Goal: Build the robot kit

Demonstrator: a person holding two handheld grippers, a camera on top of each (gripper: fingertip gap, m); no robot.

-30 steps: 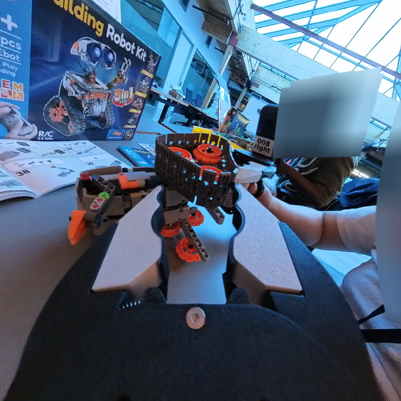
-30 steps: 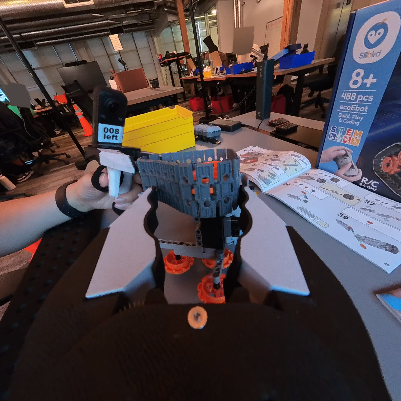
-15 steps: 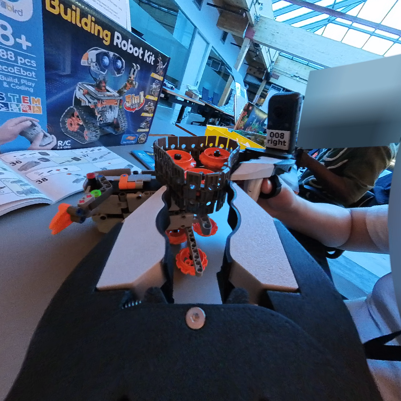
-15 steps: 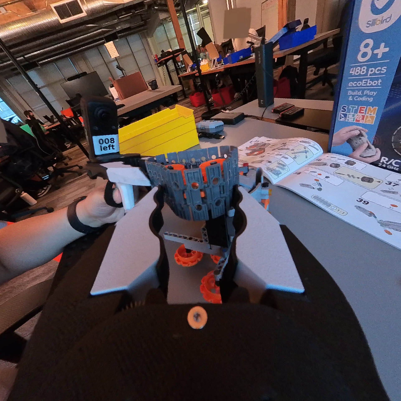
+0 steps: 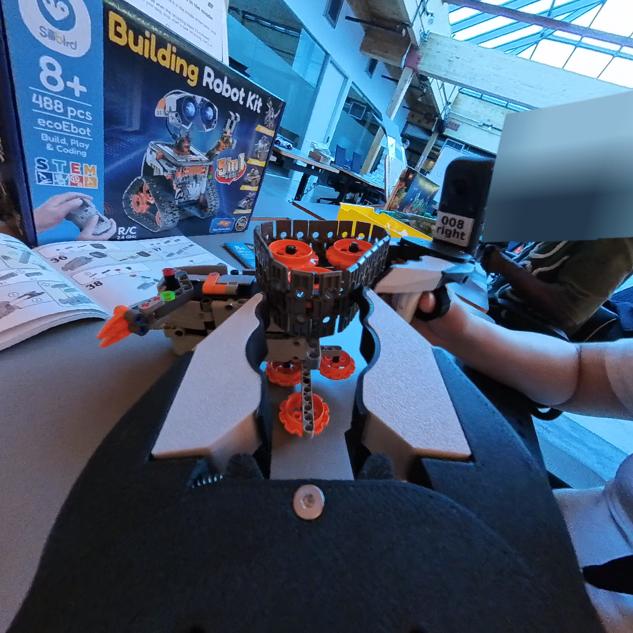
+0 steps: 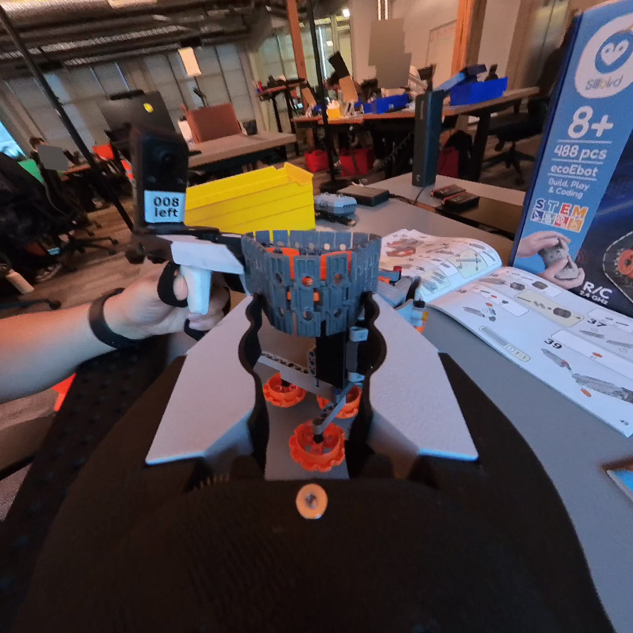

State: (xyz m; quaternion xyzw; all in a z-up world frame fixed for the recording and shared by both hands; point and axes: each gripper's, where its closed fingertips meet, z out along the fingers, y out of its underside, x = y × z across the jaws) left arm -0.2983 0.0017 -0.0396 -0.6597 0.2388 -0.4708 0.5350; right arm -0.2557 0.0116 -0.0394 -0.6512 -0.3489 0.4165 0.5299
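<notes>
A grey track loop (image 5: 308, 281) wraps orange wheels (image 5: 287, 253) on a brick-built model, held above the grey table (image 5: 68, 394). My left gripper (image 5: 311, 303) is shut on the loop's lower part. My right gripper (image 6: 313, 308) is shut on the same loop from another side. Each gripper also shows in the other's view, the right (image 5: 411, 281) and the left (image 6: 205, 253), tips against the loop. An orange gear on a grey beam (image 5: 303, 412) hangs below, also in the right wrist view (image 6: 317, 445). The model's body (image 5: 191, 308) with an orange claw (image 5: 113, 329) extends left.
A blue kit box (image 5: 137, 120) stands at the back with an open instruction booklet (image 5: 51, 274) before it. A yellow bin (image 6: 253, 202) and a small grey module (image 6: 334, 203) sit farther off. The person's forearms (image 5: 496, 359) flank the model.
Both grippers keep their hold. The track loop has gone from tilted to nearly level, and the hanging orange gear has swung toward the middle between the fingers.
</notes>
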